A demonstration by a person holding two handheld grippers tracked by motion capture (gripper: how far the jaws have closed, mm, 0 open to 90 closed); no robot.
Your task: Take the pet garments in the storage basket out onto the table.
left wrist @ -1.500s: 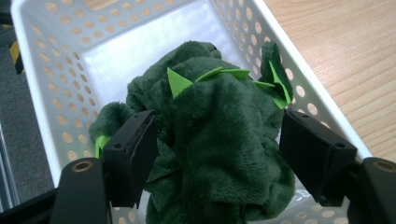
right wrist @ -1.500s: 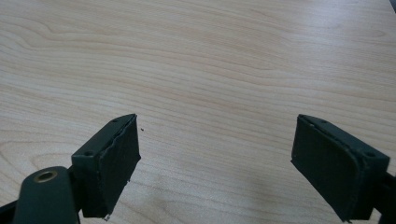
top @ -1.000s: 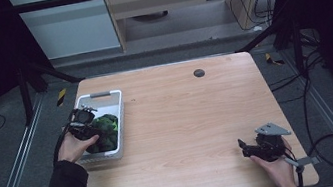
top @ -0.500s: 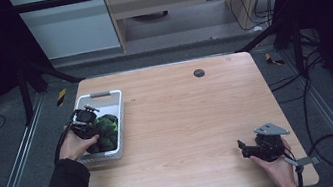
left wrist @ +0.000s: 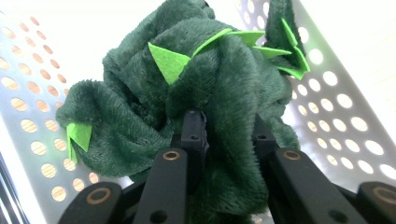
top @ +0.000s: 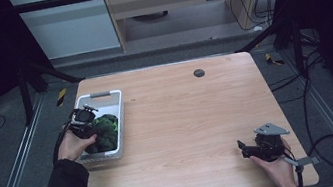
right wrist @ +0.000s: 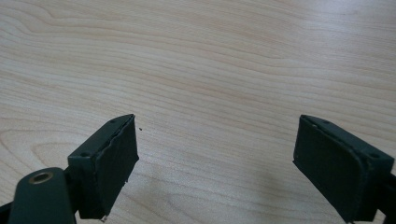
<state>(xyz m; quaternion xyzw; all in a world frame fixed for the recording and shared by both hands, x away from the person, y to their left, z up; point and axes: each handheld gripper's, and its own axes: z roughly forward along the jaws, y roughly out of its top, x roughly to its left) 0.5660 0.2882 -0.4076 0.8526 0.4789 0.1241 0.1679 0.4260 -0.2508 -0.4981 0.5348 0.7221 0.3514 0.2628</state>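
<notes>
high view: your table carries a white perforated basket at its left side and a small dark round disc near the far edge, well apart from both hands. the stretch of wood between the basket and your right hand lies open. around the table you have dark frame bars, cables on the floor at the right, and a pale cabinet beyond the far edge.

inside the basket, its walls stand close on either side of your left claw, leaving little room beside the load. your left claw has just been closing and now clenches a fold of the dark green plush toy, the pile bulging up between the jaws.

the plush toy lies in the near half of the basket, bunched and crumpled, deep green and fuzzy, with bright lime felt triangles sticking out of its folds.

your right claw is released, jaws spread wide over bare wood at the near right corner, with nothing between them.
</notes>
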